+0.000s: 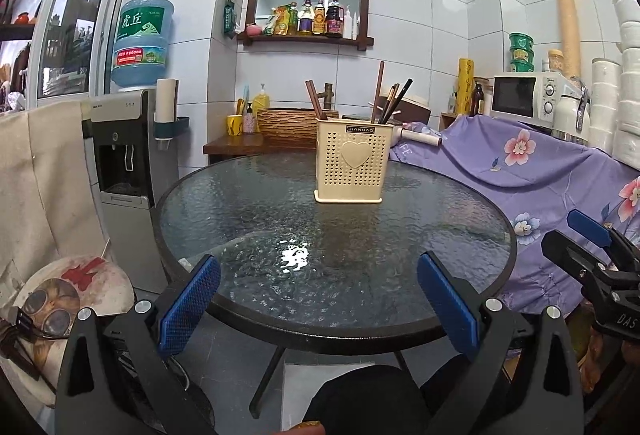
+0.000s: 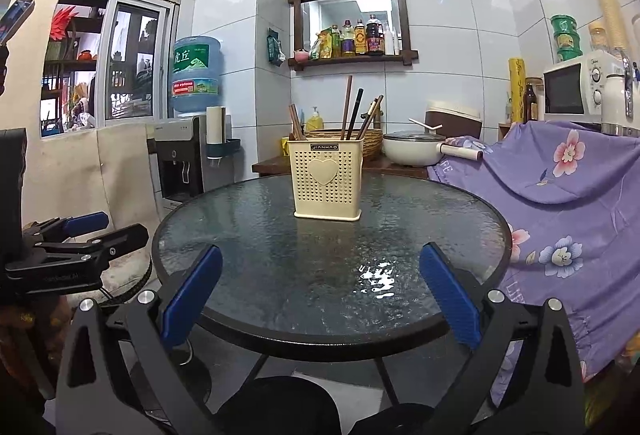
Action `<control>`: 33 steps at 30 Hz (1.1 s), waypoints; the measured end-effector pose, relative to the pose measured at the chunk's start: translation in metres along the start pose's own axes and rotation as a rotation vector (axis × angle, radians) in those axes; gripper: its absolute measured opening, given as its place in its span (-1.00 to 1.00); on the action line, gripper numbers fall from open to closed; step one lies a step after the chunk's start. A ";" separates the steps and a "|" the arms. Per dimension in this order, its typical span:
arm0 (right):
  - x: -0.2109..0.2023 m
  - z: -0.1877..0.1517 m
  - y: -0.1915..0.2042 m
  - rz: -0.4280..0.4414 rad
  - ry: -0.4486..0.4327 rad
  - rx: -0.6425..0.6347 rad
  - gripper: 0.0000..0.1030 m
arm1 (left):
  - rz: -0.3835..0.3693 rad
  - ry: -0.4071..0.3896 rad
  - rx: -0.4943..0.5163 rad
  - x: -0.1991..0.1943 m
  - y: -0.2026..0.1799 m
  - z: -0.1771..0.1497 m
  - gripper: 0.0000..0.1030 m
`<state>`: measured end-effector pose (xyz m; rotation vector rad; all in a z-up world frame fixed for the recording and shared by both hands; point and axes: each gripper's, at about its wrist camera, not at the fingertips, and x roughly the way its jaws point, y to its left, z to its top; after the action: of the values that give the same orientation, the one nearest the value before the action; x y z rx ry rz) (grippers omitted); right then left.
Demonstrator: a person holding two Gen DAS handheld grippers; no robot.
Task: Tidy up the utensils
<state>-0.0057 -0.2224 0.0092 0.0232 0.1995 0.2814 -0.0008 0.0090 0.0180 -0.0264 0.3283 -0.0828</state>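
Note:
A cream perforated utensil holder (image 1: 351,159) with a heart on its front stands upright on the far half of a round glass table (image 1: 240,219). Several dark chopsticks (image 1: 390,102) stick up from it, some at its left side (image 1: 314,99). The holder also shows in the right wrist view (image 2: 328,179), with its chopsticks (image 2: 354,115). My left gripper (image 1: 318,275) is open and empty over the table's near edge. My right gripper (image 2: 320,267) is open and empty, also at the near edge. Each gripper shows at the side of the other's view.
A purple flowered cloth (image 1: 532,171) covers furniture at the right, under a microwave (image 1: 524,95). A water dispenser (image 1: 128,155) stands at the left. A low wooden counter behind the table holds a basket (image 2: 340,139) and a white pan (image 2: 414,149). A round cushion (image 1: 76,291) lies low left.

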 end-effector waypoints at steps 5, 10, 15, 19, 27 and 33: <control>0.000 0.000 -0.001 -0.003 0.004 0.002 0.89 | 0.000 -0.002 0.003 -0.001 -0.001 -0.001 0.88; 0.000 0.001 -0.002 -0.009 0.005 0.005 0.89 | -0.006 -0.008 0.002 -0.003 -0.002 -0.001 0.88; 0.000 0.001 -0.002 -0.008 0.006 0.005 0.89 | -0.009 -0.007 0.003 -0.004 -0.001 -0.001 0.88; 0.000 0.002 -0.001 -0.005 0.007 0.002 0.89 | -0.009 -0.008 -0.003 -0.005 0.000 0.000 0.88; -0.001 0.002 -0.003 -0.010 0.003 0.003 0.89 | -0.007 -0.007 -0.007 -0.005 0.000 0.001 0.88; -0.001 0.001 -0.002 -0.010 0.006 0.005 0.89 | -0.009 -0.006 -0.009 -0.004 0.000 0.001 0.88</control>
<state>-0.0059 -0.2250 0.0098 0.0262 0.2065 0.2705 -0.0048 0.0096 0.0200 -0.0366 0.3224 -0.0904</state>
